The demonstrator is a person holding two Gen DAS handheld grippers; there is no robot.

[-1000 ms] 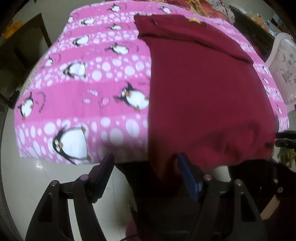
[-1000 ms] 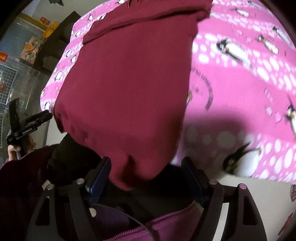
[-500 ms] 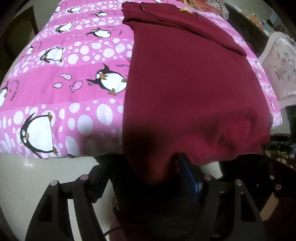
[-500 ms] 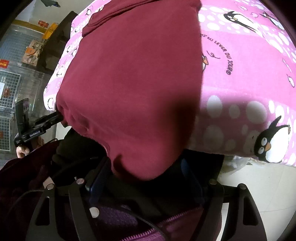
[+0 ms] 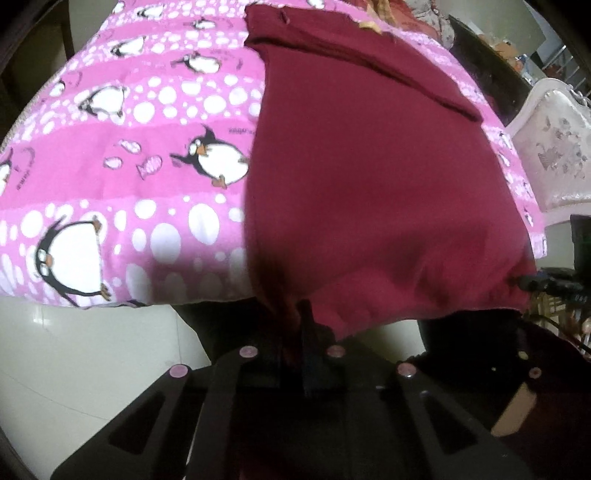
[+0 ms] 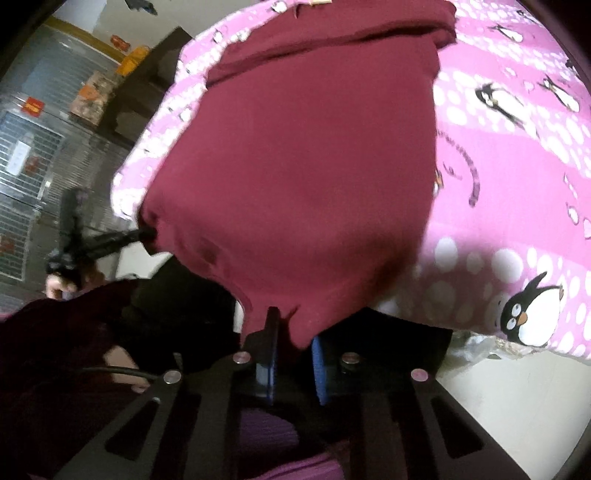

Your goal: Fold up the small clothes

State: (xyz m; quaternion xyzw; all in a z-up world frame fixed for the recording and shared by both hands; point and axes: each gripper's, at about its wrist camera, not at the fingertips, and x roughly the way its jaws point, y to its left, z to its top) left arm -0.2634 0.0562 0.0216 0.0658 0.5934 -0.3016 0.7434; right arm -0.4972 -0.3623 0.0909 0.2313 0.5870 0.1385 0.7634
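Both tools (image 5: pixel 295 325) (image 6: pixel 291 332) pinch the garment (image 5: pixel 369 166) hem

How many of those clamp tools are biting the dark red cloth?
2. The left gripper pinches the maroon garment at one near hem corner; the right gripper pinches the other. Both jaws are closed on fabric.

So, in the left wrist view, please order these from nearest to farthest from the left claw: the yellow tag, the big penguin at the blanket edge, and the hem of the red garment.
1. Hem: pinched in the left claw.
2. Big penguin: left side, near blanket edge.
3. Yellow tag: far end, top of garment.
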